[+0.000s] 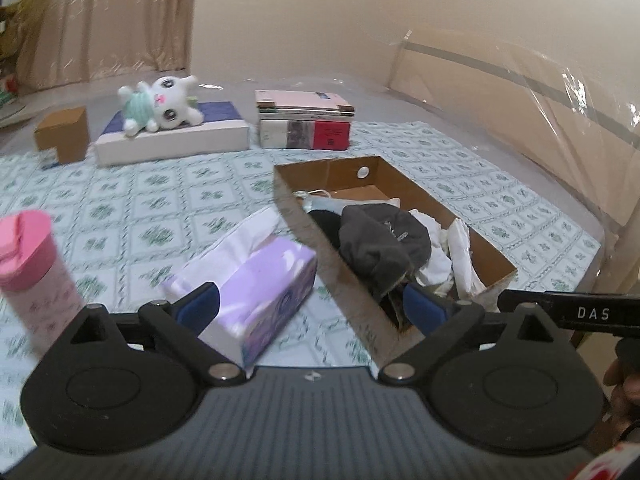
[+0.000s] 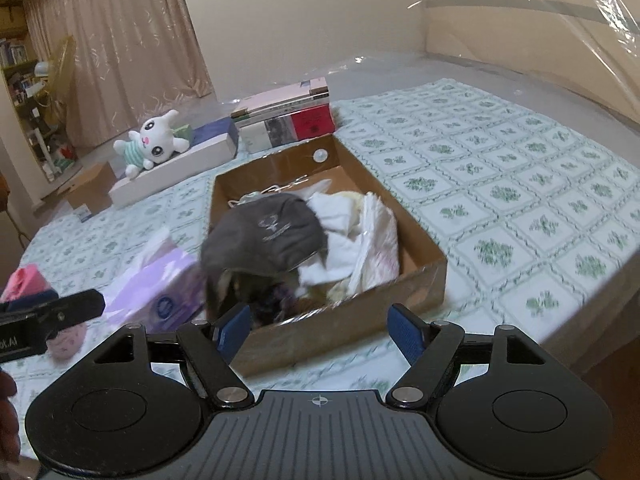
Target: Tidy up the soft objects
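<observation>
Left wrist view: the left gripper [image 1: 311, 307] has its fingers spread wide and empty above the bed [image 1: 120, 208], between the tissue box [image 1: 256, 280] and the cardboard box [image 1: 460, 236], likely clear for another pick.

Right wrist view: the right gripper [image 2: 316, 330], fingers apart and empty, faces that box, where the grey cap [image 2: 266, 234] tops the cloths. The plush toy [image 2: 150, 146] lies far off.

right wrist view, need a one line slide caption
Open tool above cardboard box holding a grey cap and white cloths, plush toy behind.
</observation>
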Demonstrator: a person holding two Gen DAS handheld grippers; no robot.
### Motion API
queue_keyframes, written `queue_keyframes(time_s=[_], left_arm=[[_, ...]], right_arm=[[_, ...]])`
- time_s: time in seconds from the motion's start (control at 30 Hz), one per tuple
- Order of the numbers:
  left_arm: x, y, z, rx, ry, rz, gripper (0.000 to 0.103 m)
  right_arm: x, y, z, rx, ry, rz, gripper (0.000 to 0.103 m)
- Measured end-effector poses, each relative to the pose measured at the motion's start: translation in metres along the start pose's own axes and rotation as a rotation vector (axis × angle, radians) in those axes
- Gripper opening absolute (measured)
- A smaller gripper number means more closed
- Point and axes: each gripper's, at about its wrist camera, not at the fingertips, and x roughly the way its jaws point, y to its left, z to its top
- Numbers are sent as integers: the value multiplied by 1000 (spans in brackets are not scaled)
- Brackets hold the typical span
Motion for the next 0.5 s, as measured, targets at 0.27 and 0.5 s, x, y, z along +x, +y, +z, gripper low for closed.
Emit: queue_keyframes(time_s=[0.27, 0.5], left_arm=[[-46, 20, -17, -52, 41, 74, 97], [-72, 23, -38, -71, 67, 103, 97]], right_arm=[[-29, 39, -17, -75, 13, -4, 75], [-41, 63, -30, -136, 29, 23, 76]])
